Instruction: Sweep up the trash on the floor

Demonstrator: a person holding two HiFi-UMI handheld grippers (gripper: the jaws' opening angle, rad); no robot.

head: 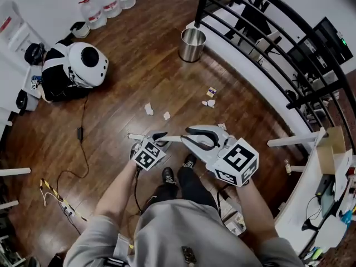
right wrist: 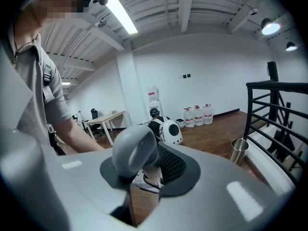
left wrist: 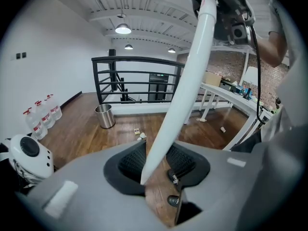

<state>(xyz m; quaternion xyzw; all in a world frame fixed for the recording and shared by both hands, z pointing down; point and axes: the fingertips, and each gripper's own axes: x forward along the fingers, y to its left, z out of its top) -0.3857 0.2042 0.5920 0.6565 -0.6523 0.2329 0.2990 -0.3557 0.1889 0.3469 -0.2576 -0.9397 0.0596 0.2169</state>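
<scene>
Both grippers hold one long sweeping tool, and its lower end is out of view. My left gripper point(head: 156, 138) point(left wrist: 155, 166) is shut on its white pole point(left wrist: 185, 81), which rises up to the right. My right gripper point(head: 194, 139) point(right wrist: 143, 171) is shut on the tool's rounded grey handle point(right wrist: 134, 150). Torn paper scraps point(head: 149, 109) point(head: 167, 115) point(head: 209, 103) and a small box point(head: 211, 91) lie on the wooden floor ahead of my shoes. The scraps point(left wrist: 140, 135) also show in the left gripper view, past the pole.
A steel bin point(head: 192, 44) point(left wrist: 104, 115) point(right wrist: 239, 149) stands by the black railing point(head: 261, 32). A white-domed backpack point(head: 83, 64) and water bottles point(head: 108, 1) sit at the left wall. A cable point(head: 82, 143) trails on the floor. White desks point(head: 311, 188) line the right.
</scene>
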